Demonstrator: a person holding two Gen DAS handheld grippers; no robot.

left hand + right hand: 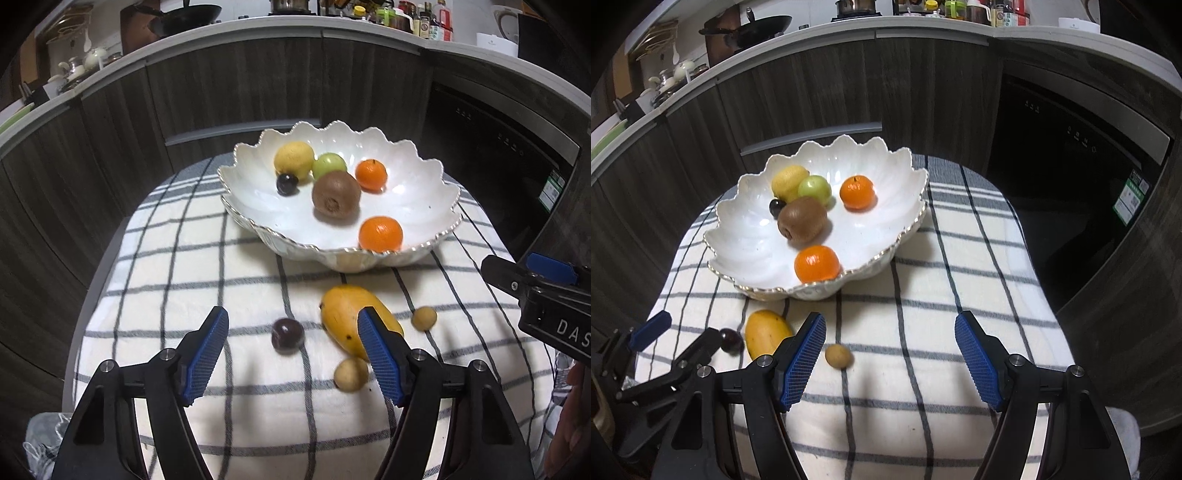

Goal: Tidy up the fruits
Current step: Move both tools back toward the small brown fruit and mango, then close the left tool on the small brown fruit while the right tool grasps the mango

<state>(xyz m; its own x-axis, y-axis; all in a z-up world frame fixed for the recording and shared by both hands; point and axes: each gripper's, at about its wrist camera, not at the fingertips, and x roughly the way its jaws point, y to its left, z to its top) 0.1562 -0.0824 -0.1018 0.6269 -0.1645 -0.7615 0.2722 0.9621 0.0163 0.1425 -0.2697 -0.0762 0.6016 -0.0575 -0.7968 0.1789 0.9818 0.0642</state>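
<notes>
Closing my left gripper (291, 325) carelessly could nudge the plum (287, 335) and roll it off the cloth (177, 258); it lies near the mango (343, 314), short of the bowl (255, 192). Both grippers gape, empty. Checked cloth, dark cabinets behind.

White scalloped bowl (417, 206) (gilt rim), orange tangerines (380, 233), yellow mango (341, 308), grey-checked cream cloth (207, 280)

Bare cloth (905, 369) right of the mango (766, 334) (bowl (908, 221) behind).
</notes>
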